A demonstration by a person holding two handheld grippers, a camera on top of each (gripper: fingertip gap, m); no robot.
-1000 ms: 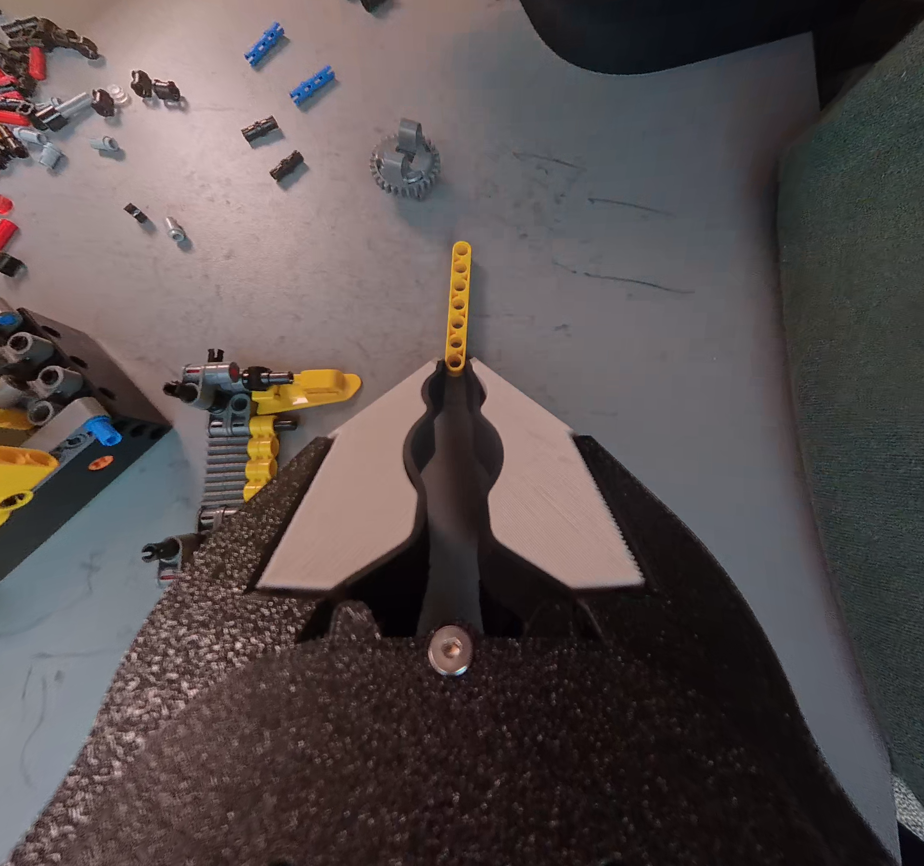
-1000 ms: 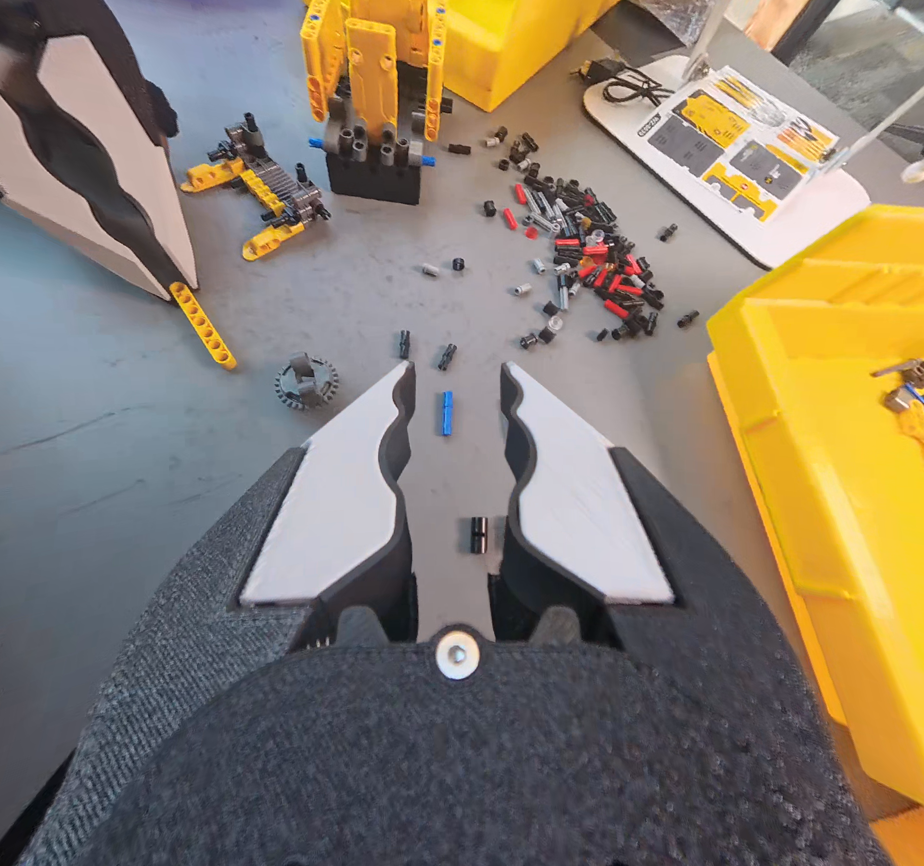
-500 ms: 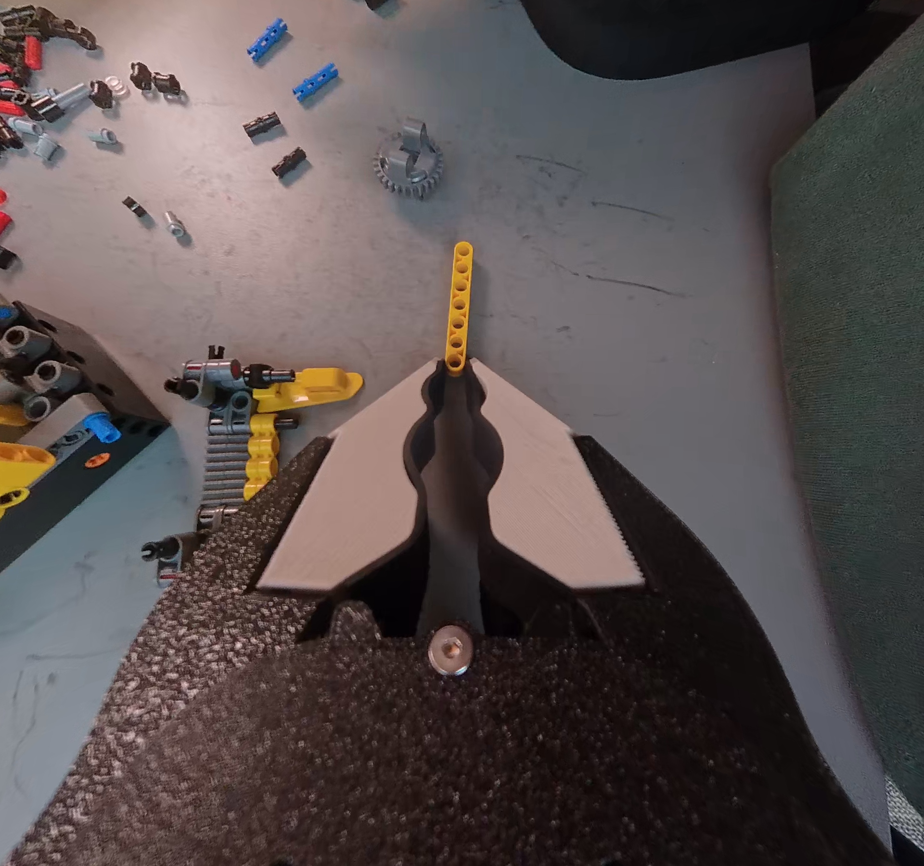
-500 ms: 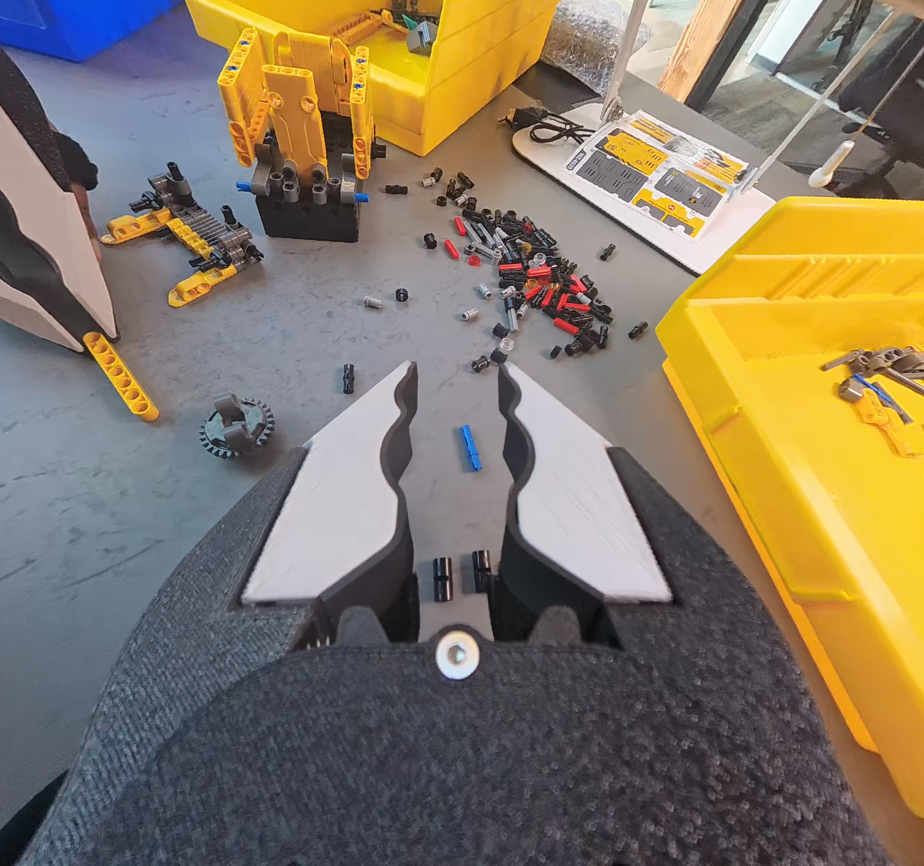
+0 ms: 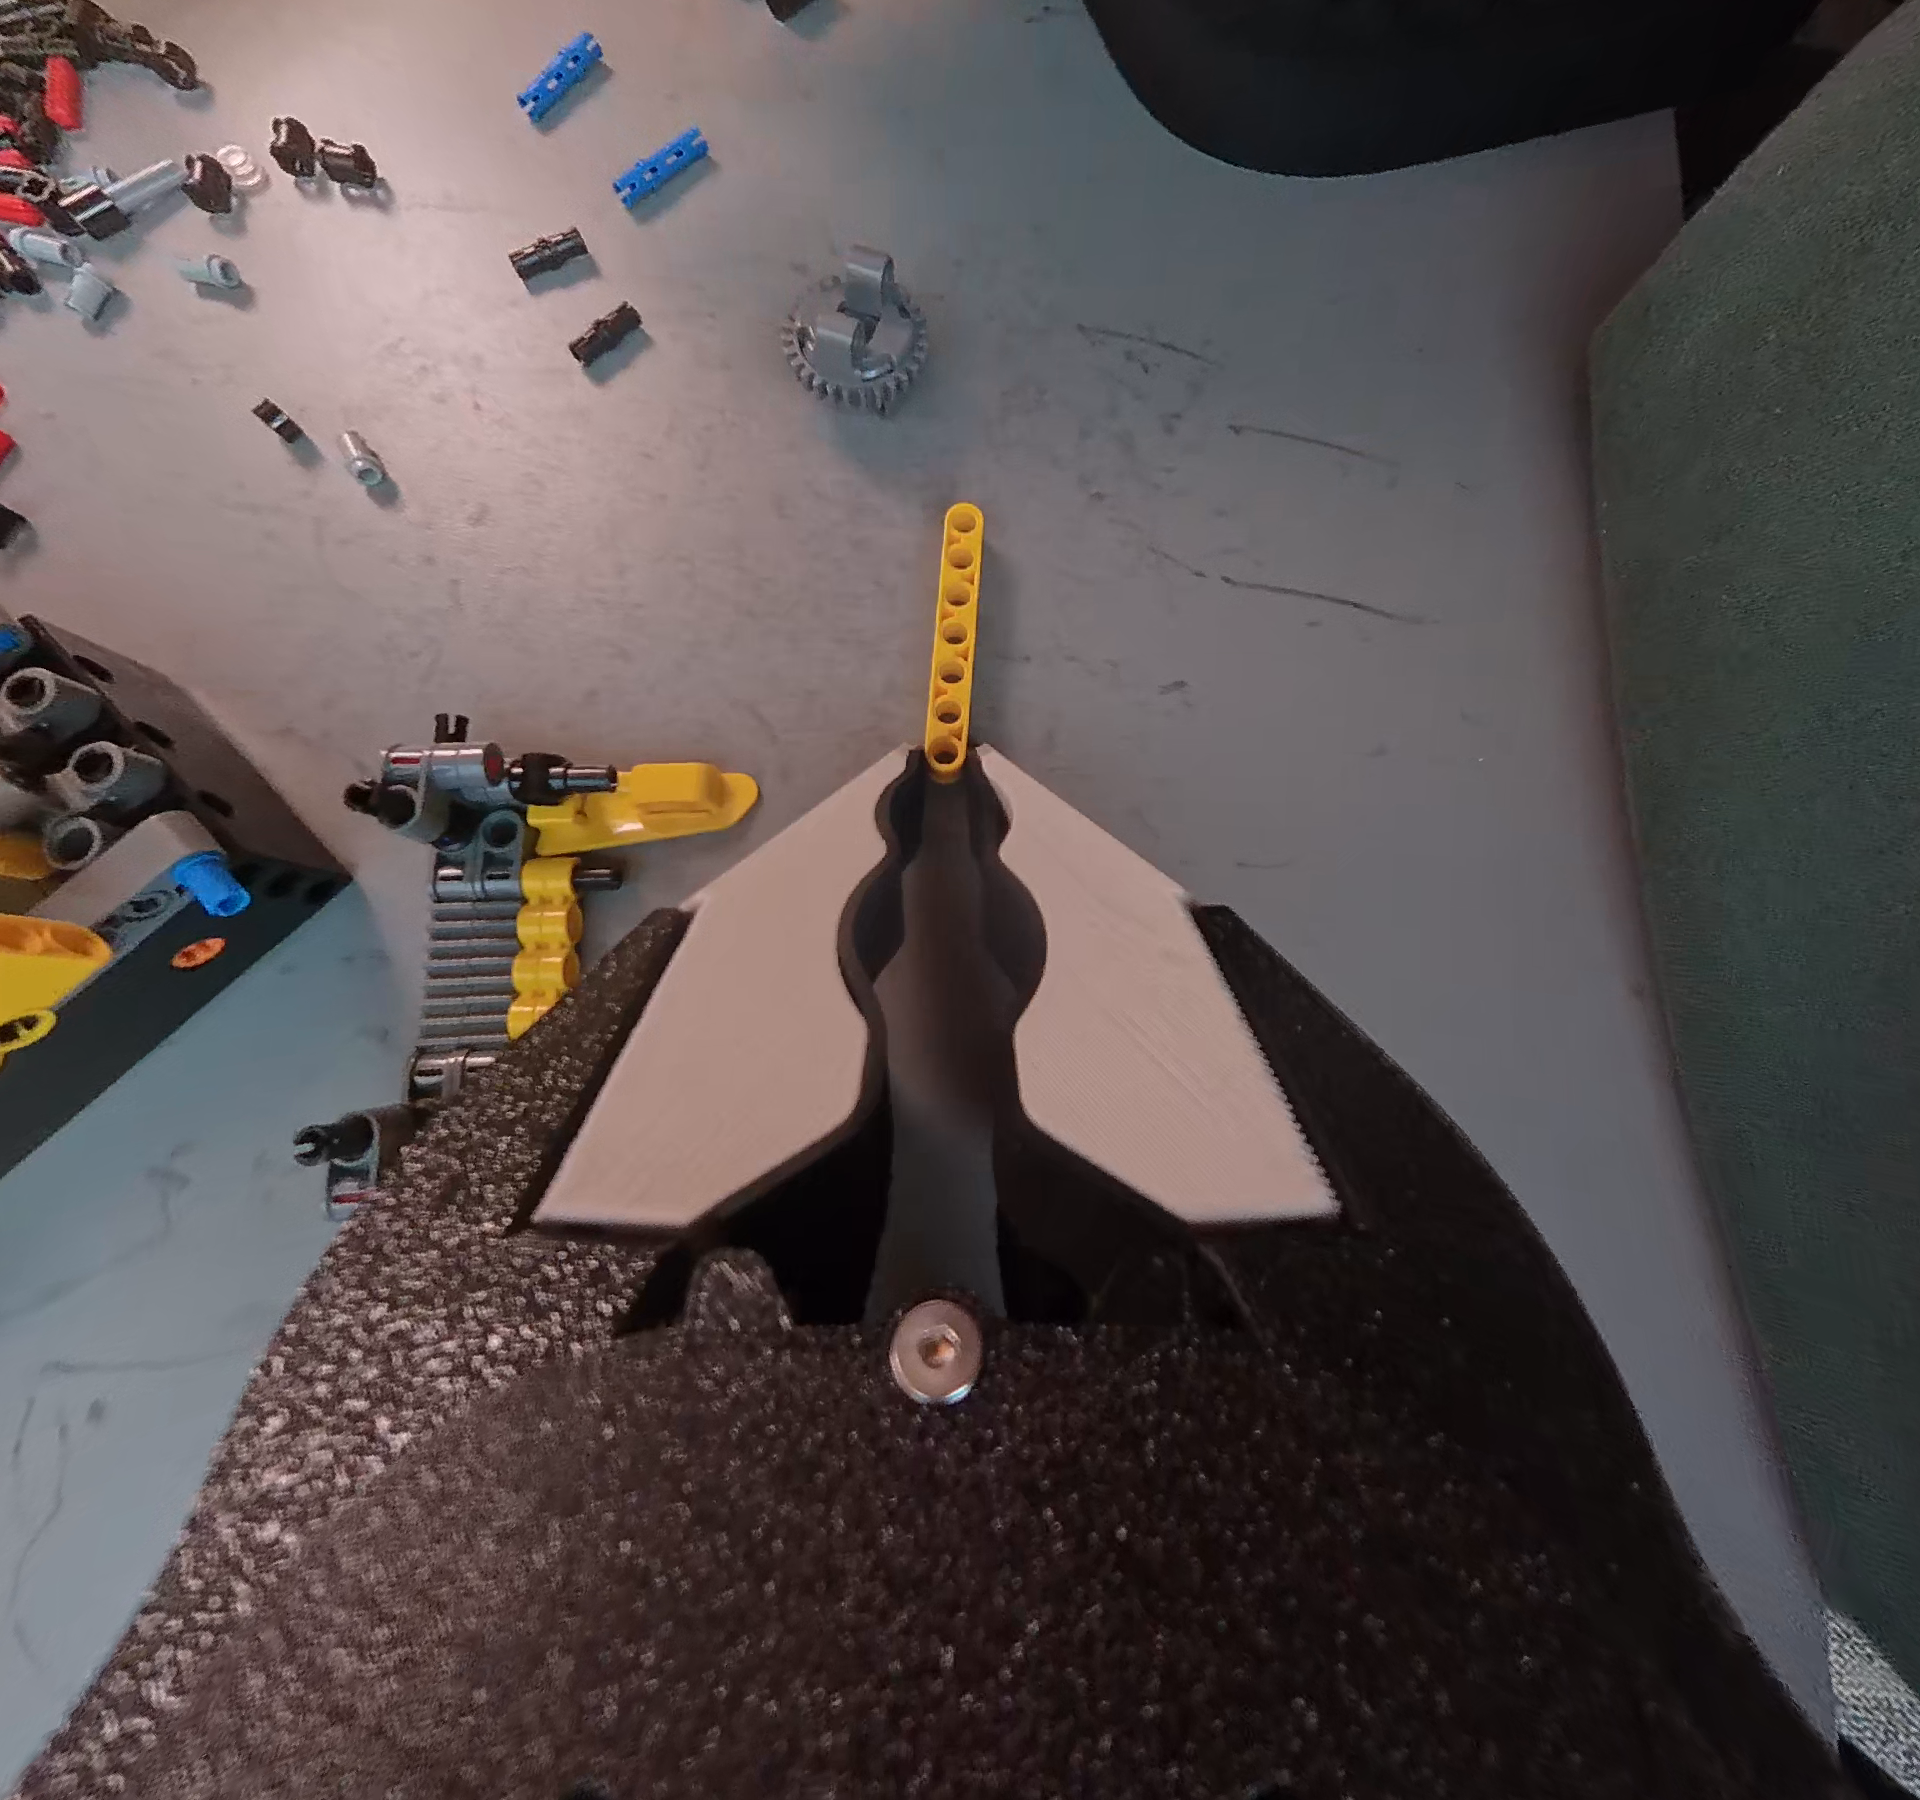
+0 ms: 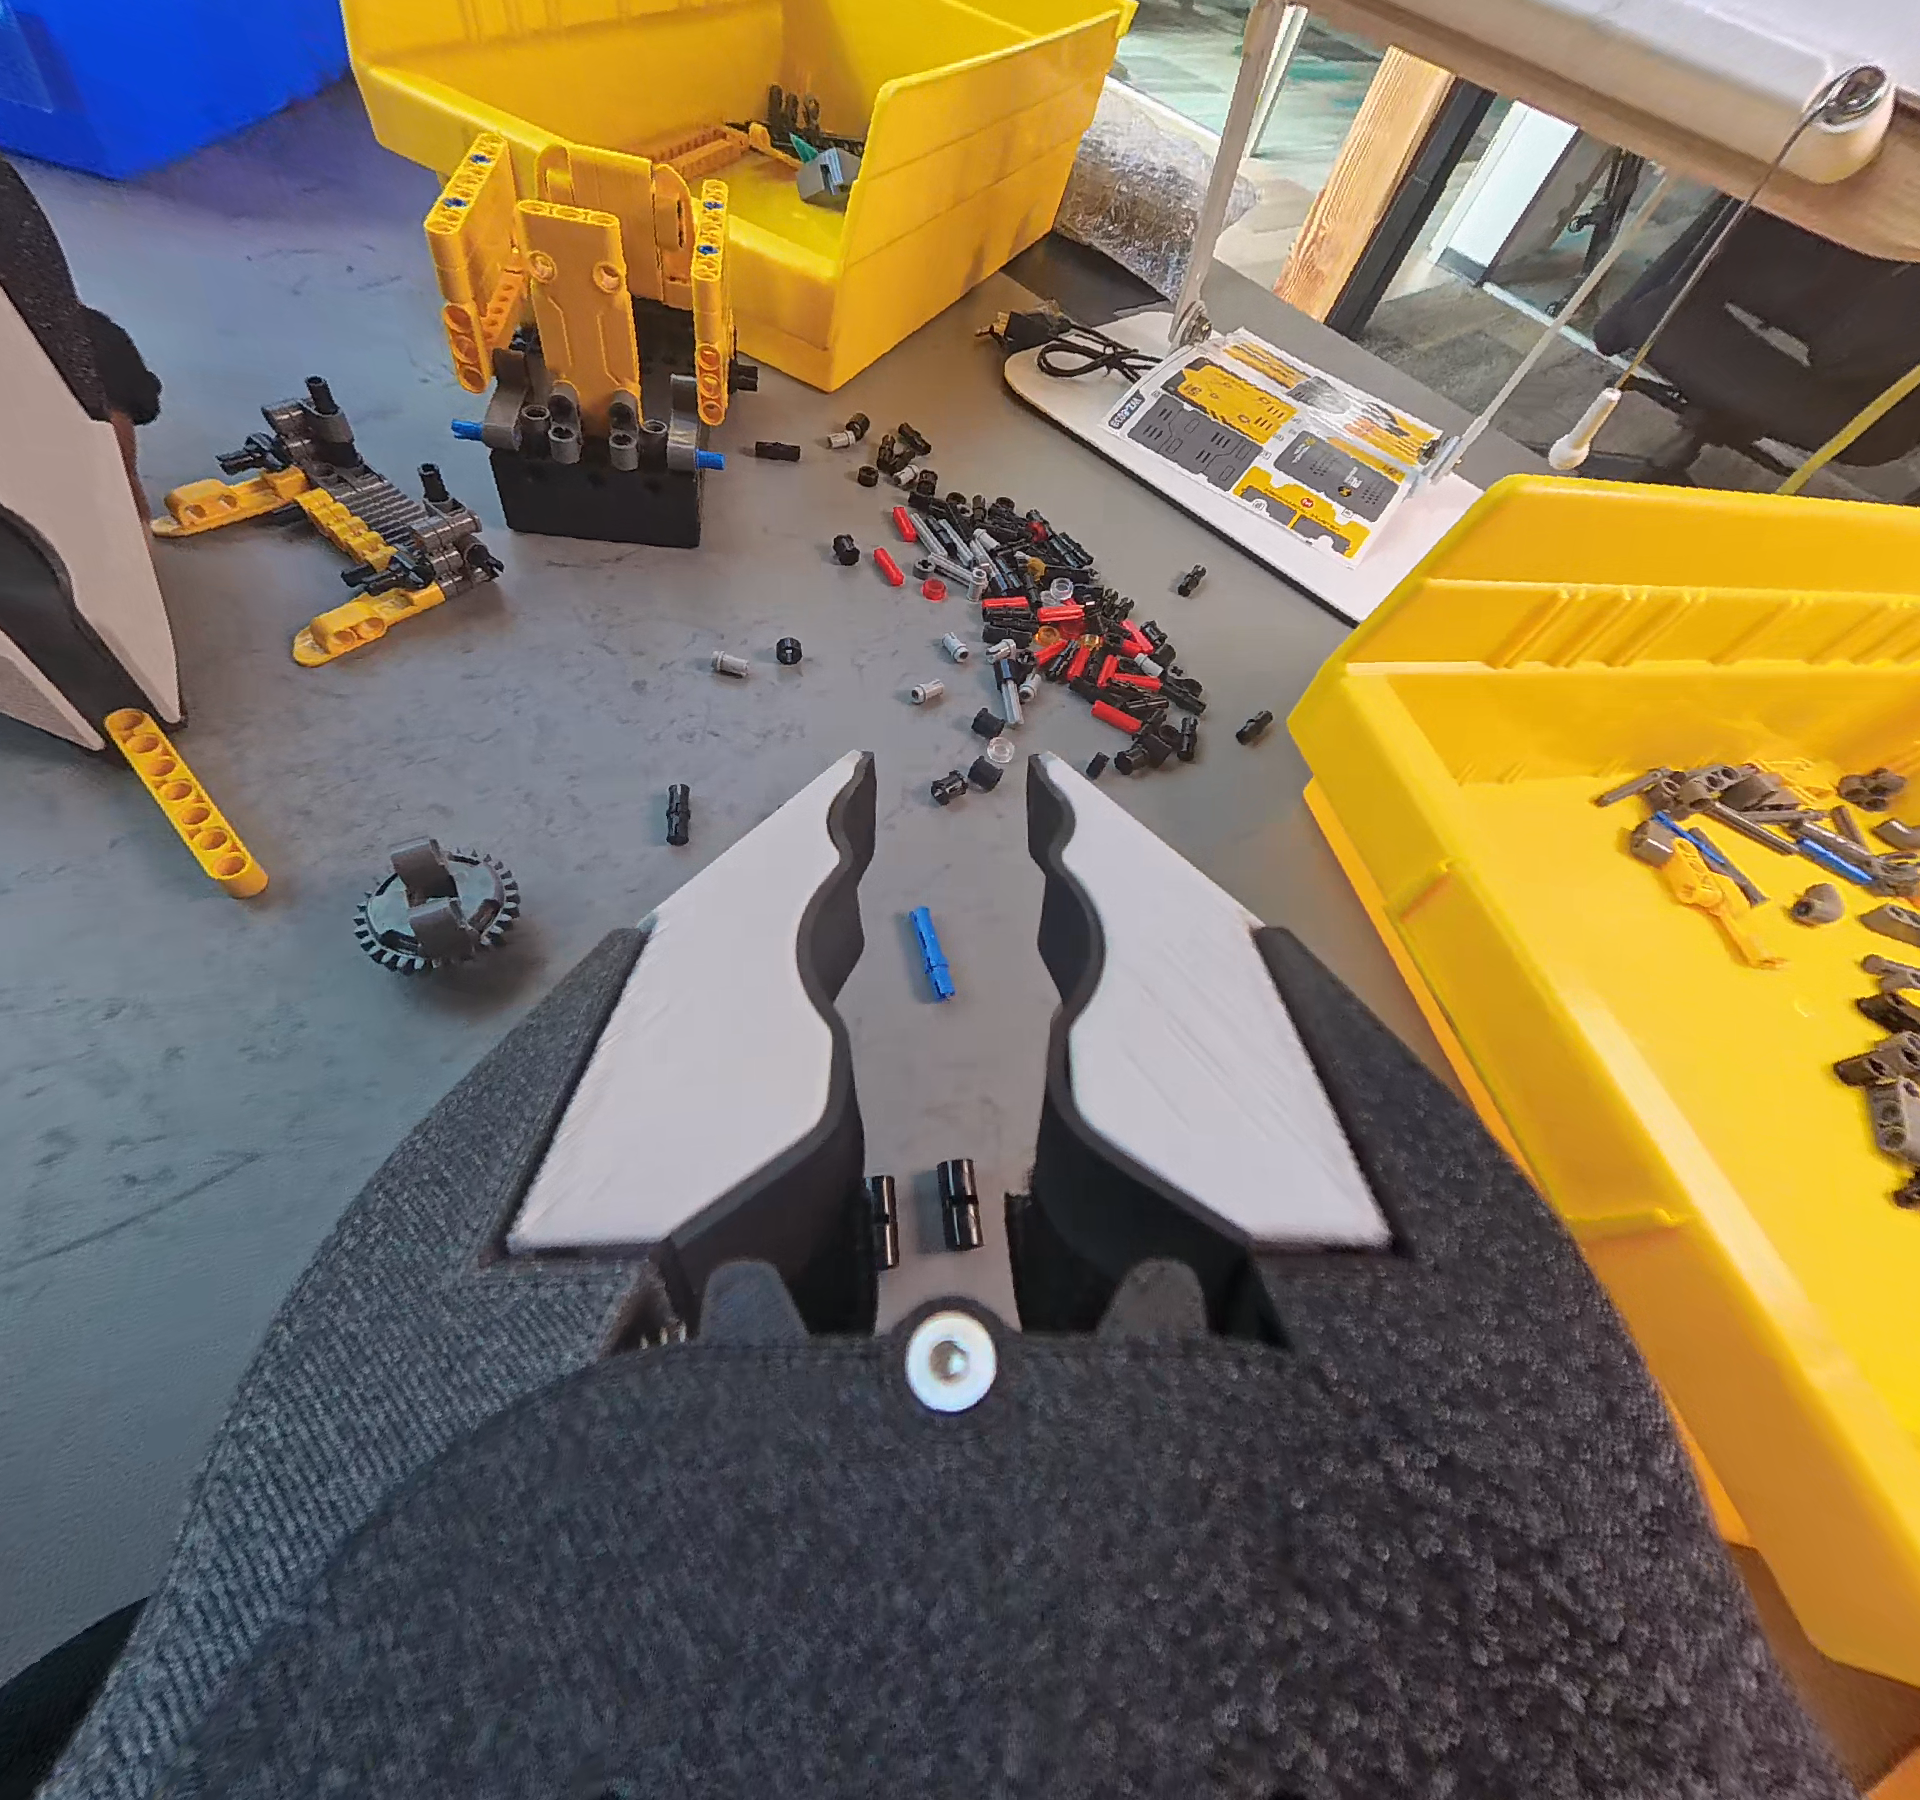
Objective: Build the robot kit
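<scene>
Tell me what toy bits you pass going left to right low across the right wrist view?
Long yellow beam with holes → dark grey toothed gear → small blue pin between the open right gripper → big yellow plastic tray.

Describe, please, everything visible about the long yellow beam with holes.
The yellow beam is a thin, straight bar that looks like plastic, with a row of round holes and rounded ends. The left gripper is shut on one end; the rest sticks forward over the grey table. Its far end points toward a grey gear, not touching it.
</scene>
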